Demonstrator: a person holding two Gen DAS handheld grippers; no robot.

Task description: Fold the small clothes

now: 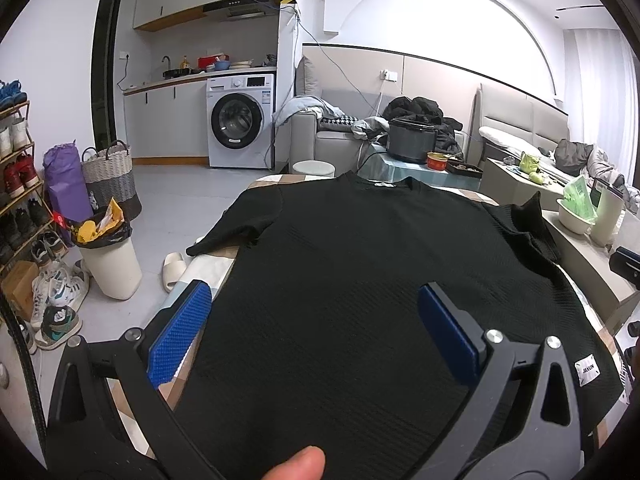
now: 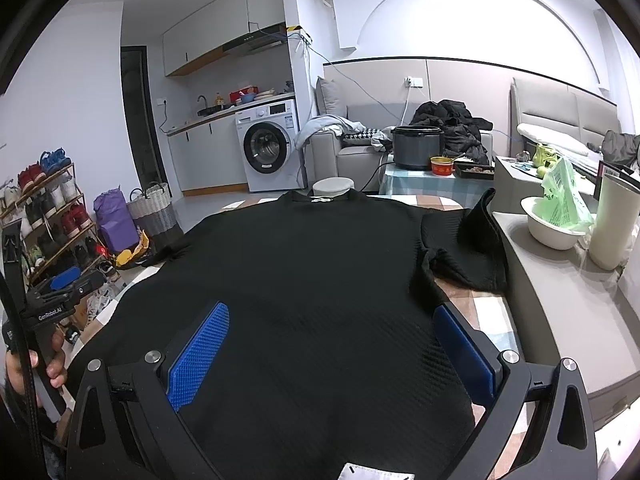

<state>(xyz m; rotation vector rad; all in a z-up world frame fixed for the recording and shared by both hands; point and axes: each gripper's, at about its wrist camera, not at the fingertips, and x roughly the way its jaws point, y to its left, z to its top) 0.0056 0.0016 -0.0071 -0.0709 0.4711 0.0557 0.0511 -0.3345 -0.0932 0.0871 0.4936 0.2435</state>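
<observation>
The fingers [image 1: 182, 334] of the left gripper [image 1: 316, 320] are spread wide and hold nothing; blue ribbed pads frame the near hem of a black T-shirt [image 1: 360, 248]. The right gripper [image 2: 332, 344] is the same: its fingers [image 2: 200, 354] are spread, empty, poised above the hem. A thumb tip [image 1: 296, 464] shows at six o'clock in the left view.

The T-shirt lies flat on a table [image 2: 480, 312] with a checked cover, hem nearest, collar [image 1: 384, 183] at twelve o'clock. A white label [image 1: 586, 372] sits on the hem at four o'clock in the left view. The left sleeve [image 1: 236, 232] spreads out toward ten o'clock, hanging slightly past the table edge. The right sleeve [image 2: 464, 248] at two o'clock is rumpled, its cuff standing up.

Beside the table at three o'clock, a white bowl [image 2: 552, 232] and a tall cup [image 2: 612, 224] rest on a grey ledge. Farther off stand a washing machine [image 1: 240, 120], a sofa and a shoe rack.

The folding appears not to have begun; the shirt is laid out and the grippers seem to be choosing a hold. The next move probably calls for lowering both grippers, pinching the fabric at an edge, and likely smoothing that crumpled sleeve first.
</observation>
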